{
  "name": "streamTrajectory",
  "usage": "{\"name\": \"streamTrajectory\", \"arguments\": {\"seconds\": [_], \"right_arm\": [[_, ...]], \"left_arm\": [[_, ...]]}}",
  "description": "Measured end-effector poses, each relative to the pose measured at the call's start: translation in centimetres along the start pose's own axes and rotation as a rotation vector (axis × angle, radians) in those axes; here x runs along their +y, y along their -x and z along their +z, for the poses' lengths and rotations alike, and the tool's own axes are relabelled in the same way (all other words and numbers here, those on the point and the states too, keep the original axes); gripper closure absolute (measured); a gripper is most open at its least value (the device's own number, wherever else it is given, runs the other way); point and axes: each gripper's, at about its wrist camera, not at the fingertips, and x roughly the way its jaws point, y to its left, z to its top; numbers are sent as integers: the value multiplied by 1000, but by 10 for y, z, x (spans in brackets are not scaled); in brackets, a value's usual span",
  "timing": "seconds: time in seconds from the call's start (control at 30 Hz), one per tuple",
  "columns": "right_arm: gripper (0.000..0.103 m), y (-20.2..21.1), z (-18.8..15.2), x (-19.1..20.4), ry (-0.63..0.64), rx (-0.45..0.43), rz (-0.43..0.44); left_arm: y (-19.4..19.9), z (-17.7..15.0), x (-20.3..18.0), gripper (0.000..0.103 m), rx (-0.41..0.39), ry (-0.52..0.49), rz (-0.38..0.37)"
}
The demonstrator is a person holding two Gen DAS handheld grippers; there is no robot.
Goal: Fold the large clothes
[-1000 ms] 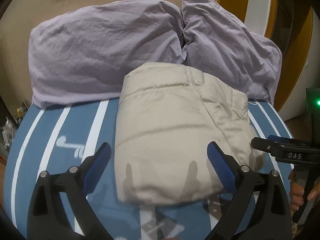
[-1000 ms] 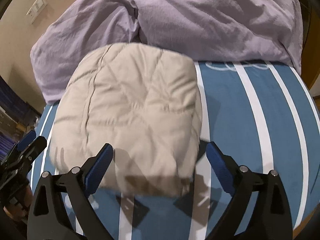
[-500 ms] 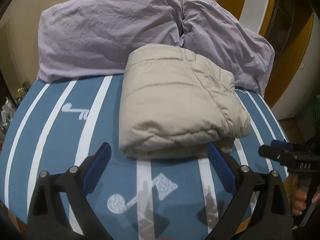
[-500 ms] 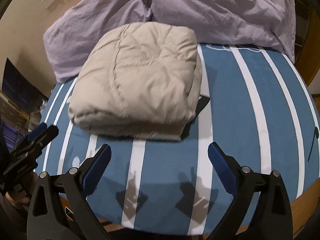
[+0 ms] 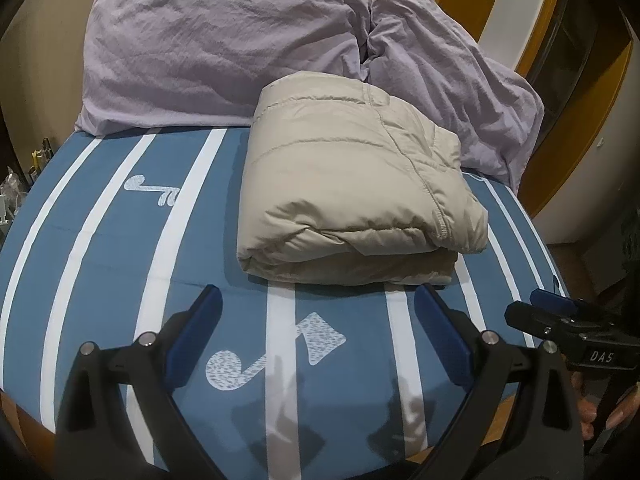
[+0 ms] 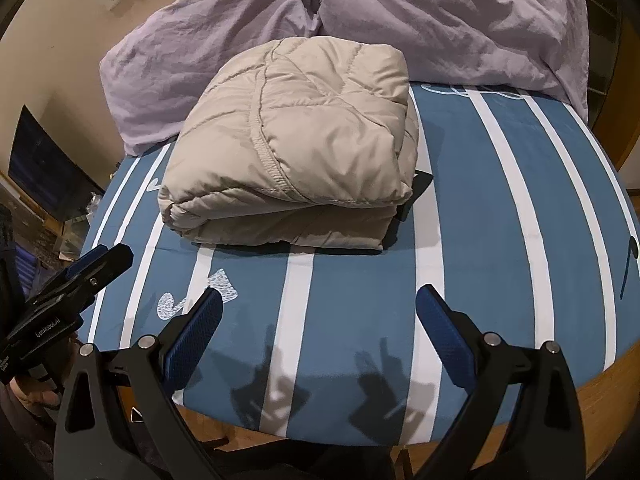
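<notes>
Tongs [image 5: 318, 332] withdrawn; folded jacket [image 5: 352, 184] lies beyond.

L gripper [image 5: 318, 320] & R gripper [image 6: 320, 322]: jaws wide apart, empty.

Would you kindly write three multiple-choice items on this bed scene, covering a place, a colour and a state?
1. Where does the folded jacket lie?
A. on the floor
B. on the striped sheet, against the pillows
C. on a chair

2. What colour are the pillows?
A. lilac
B. red
C. green

3. How do the left claw and right claw stand?
A. both shut on the jacket
B. left open, right shut
C. both open, holding nothing

Answers: 1 B, the jacket's far edge meets the pillows at the head of the bed. 2 A, both cases are pale purple. 3 C, each wrist view shows blue pads spread wide over bare sheet, short of the jacket.
</notes>
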Motion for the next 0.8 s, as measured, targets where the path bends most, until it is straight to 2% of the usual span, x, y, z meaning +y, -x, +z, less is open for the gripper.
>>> {"name": "streamTrajectory", "arguments": {"seconds": [0.8], "right_arm": [[4,-3,-5,6,-13,-7,4]], "left_arm": [[-1,-7,-3,7,10,8,-26]]}}
